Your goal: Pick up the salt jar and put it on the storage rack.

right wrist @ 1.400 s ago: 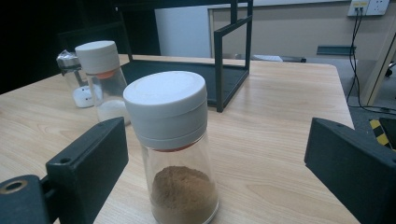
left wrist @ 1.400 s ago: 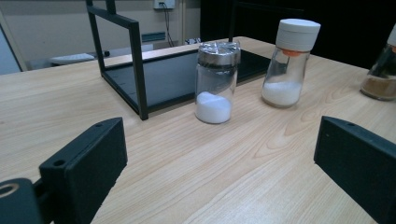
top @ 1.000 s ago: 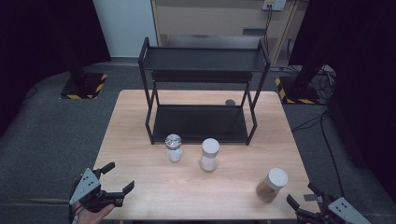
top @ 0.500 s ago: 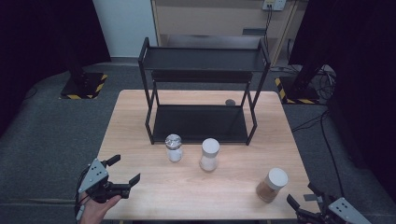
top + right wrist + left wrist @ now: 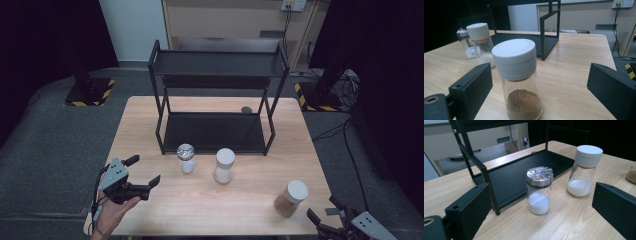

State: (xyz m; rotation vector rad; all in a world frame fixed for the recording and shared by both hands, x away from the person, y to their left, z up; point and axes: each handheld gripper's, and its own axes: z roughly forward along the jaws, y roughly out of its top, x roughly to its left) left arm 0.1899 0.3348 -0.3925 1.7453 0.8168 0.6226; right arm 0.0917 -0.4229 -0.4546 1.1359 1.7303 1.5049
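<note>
Your left gripper (image 5: pixel 141 171) has moved in onto the table toward the foil-capped jar (image 5: pixel 186 158) by the rack (image 5: pixel 218 95), jaws released, likely first pick; right gripper (image 5: pixel 326 216) released too.

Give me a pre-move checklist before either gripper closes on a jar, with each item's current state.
1. Left gripper open: ok, jaws spread wide.
2. Left gripper lined up on the foil-capped jar: ok, jar sits between the jaws, still ahead of them.
3. Right gripper open: ok.
4. Brown-powder jar between the right jaws: ok, untouched.
5. All jars upright, white-lidded jar included: ok.
6. Lids screwed tight: cannot tell.
7. Rack lower shelf free: ok.
</note>
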